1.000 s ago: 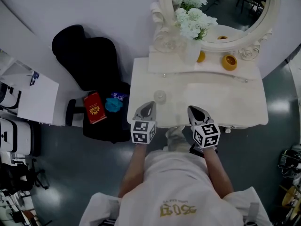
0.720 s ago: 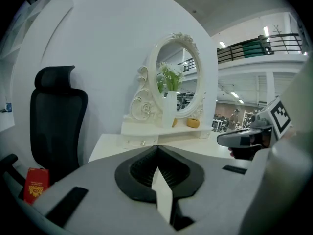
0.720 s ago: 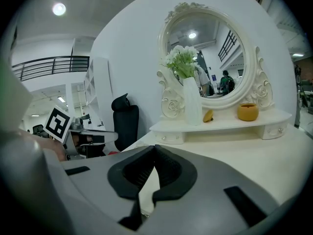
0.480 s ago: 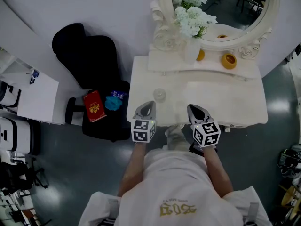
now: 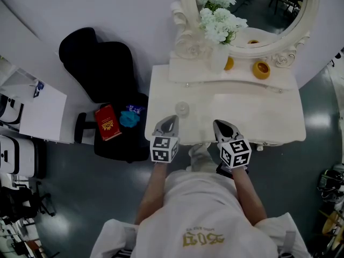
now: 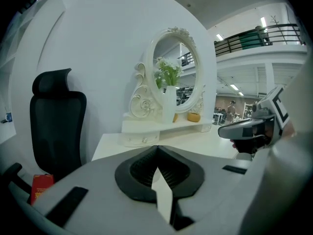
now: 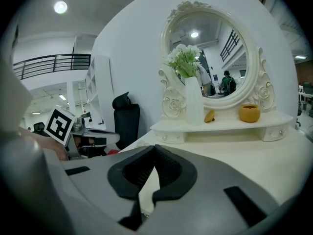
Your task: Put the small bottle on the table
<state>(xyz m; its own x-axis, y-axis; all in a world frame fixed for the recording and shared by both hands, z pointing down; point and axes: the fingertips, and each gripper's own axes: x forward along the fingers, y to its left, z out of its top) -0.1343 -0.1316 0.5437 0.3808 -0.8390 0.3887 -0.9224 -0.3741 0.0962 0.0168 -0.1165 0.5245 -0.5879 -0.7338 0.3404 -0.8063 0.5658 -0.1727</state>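
White table (image 5: 269,117) in the head view carries the small bottle (image 5: 183,109), a clear little thing standing just ahead of the left gripper (image 5: 167,120) fingertips and slightly to their inner side, not touching them. From the right gripper (image 5: 223,124) fingertips it lies well off to the left and a little farther forward.

Left gripper view: the dark fingers (image 6: 139,169) are pressed together at their tips with nothing pinched; the bottle cannot be made out here.

Right gripper view: its fingers (image 7: 168,166) likewise meet at the tips and hold nothing, with bare tabletop beyond them.
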